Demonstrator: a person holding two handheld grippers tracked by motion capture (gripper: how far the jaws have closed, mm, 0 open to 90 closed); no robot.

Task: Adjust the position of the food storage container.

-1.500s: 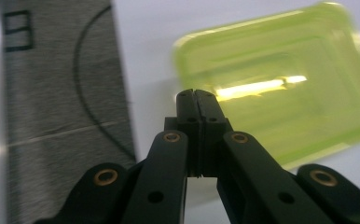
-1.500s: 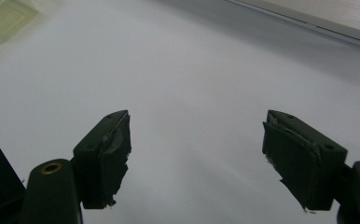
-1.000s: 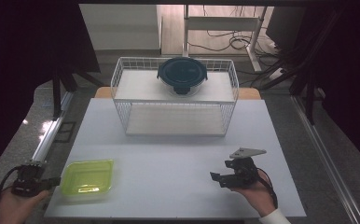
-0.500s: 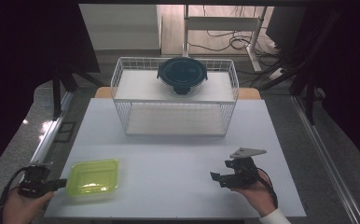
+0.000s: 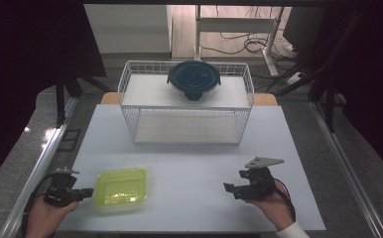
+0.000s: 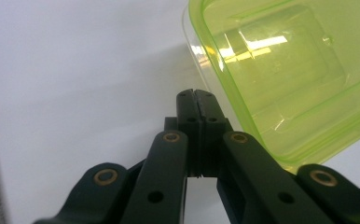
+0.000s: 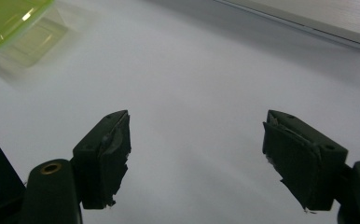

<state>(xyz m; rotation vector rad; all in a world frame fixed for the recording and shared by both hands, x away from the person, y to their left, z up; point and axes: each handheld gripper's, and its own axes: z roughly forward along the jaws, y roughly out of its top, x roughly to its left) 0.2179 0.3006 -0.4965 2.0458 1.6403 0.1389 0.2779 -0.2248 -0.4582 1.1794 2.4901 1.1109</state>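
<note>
A translucent lime-green square container (image 5: pixel 121 186) lies on the white table (image 5: pixel 194 163) at the front left. My left gripper (image 5: pixel 87 192) is shut with nothing in it. Its tip rests against the container's left edge. In the left gripper view the closed jaws (image 6: pixel 196 95) point at the table just beside the green container (image 6: pixel 280 70). My right gripper (image 5: pixel 228 187) sits low at the front right, held in a hand. It is open with only bare table between its pads (image 7: pixel 197 135). The green container (image 7: pixel 10 18) shows blurred at the top left of the right gripper view.
A white wire rack (image 5: pixel 187 106) stands at the back middle of the table. A dark round lidded bowl (image 5: pixel 193 79) sits on its top shelf. Grey floor and metal rails run along both table sides.
My left gripper has moved to the right across the table front, and the green container has slid right ahead of it. The right gripper has stayed where it was.
</note>
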